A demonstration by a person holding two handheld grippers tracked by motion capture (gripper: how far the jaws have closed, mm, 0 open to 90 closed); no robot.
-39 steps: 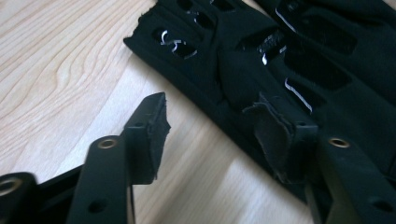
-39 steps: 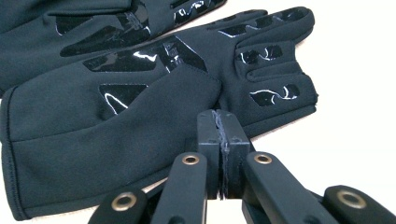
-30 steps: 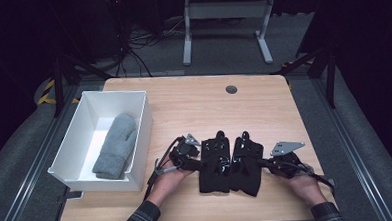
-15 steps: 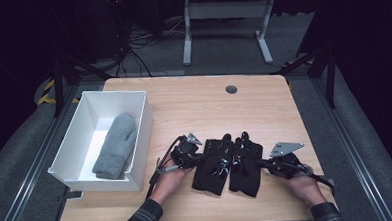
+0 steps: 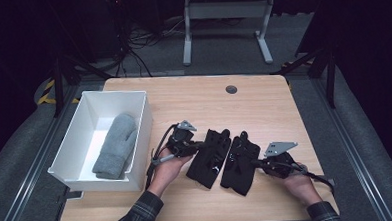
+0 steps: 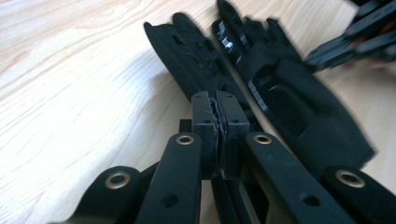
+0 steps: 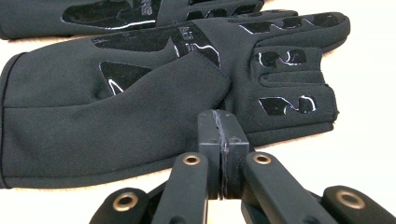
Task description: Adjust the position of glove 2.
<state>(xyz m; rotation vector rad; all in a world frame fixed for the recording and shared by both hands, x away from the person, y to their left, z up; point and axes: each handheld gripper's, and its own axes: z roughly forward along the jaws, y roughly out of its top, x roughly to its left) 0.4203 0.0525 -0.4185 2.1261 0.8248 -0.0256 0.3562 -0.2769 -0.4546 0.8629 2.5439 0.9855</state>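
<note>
Two black gloves lie side by side on the wooden table, fingers pointing away and tilted a little right. My left gripper (image 5: 201,146) is shut, its tips against the left edge of the left glove (image 5: 209,160). In the left gripper view the shut jaws (image 6: 215,105) overlap that glove (image 6: 187,56), with the other glove (image 6: 289,93) beyond. My right gripper (image 5: 256,163) is shut at the right edge of the right glove (image 5: 240,166). In the right gripper view its tips (image 7: 222,123) touch that glove's (image 7: 140,102) side near the thumb. No fabric shows between either pair of jaws.
A white bin (image 5: 144,118) stands at the table's left with a grey mitten (image 5: 116,144) inside. A round cable hole (image 5: 231,89) sits near the far edge. Bare wood lies beyond the gloves and along the front edge. Desk legs and cables stand on the floor behind.
Both gloves have shifted slightly left and turned, so their fingers now lean right. Both grippers stayed at the gloves' outer edges, the left one moving a little farther away.
</note>
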